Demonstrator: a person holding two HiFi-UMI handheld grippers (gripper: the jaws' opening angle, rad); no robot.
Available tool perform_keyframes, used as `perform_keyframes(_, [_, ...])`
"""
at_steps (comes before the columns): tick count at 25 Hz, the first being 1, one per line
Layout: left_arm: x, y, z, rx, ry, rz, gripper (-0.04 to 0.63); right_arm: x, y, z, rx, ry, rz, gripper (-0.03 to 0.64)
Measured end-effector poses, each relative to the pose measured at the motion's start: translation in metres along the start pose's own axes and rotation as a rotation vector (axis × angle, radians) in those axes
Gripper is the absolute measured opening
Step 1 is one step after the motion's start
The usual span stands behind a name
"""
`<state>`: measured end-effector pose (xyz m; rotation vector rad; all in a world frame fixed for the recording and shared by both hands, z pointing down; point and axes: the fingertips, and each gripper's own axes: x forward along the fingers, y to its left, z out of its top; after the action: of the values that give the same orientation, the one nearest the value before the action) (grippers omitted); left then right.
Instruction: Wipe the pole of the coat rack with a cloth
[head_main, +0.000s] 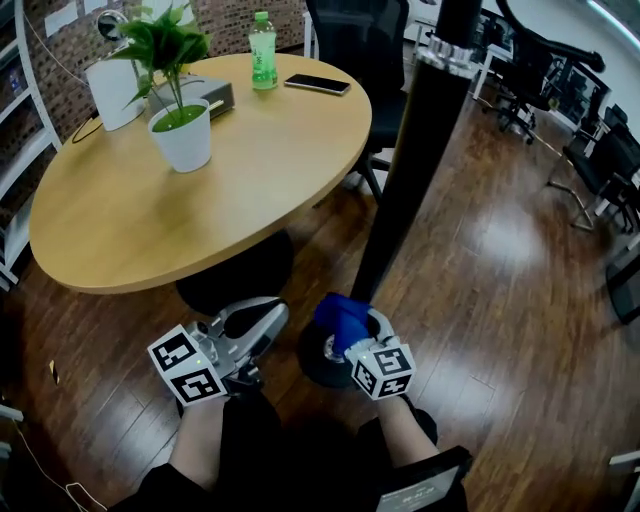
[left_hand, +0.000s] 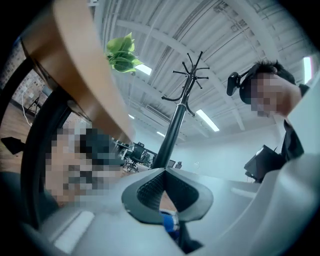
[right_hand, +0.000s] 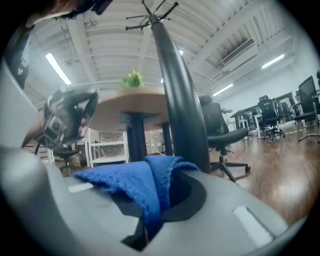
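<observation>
Cloth, blue, pinched in right gripper fingers beside pole base; left gripper fingers closed, empty.

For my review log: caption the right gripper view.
Right gripper shut on a blue cloth beside the coat rack's black pole.

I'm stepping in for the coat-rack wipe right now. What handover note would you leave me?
Left gripper: jaws shut, empty, low beside the rack's base.
Right gripper: shut on the blue cloth, at the foot of the pole; contact unclear.
Done: cloth in hand; no sign of how much is wiped.
To do: run the cloth up the pole.
</observation>
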<state>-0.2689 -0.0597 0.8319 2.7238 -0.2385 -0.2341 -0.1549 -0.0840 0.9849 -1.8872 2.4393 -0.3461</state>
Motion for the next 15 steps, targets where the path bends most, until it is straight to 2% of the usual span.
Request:
perform_keyframes(3, [0.012, -0.026, 0.054, -0.021, 0.023, -0.004, 0.002, -0.015, 0.016, 0.118, 0.034, -0.106, -0.001, 0.021])
perform_keyframes(8, [0.038, -0.092, 0.167, -0.039, 0.055, -0.039, 0.002, -0.037, 0.048, 0.307, -0.004, -0.201, 0.019, 0.021])
perform_keyframes(11, [0.046, -0.134, 0.228, -0.045, 0.069, -0.056, 0.003, -0.057, 0.066, 0.399, 0.011, -0.248, 0.016, 0.021])
perform_keyframes(15, [0.047, -0.186, 0.295, -0.048, 0.091, -0.067, 0.002, -0.105, 0.098, 0.498, 0.040, -0.294, 0.039, 0.021])
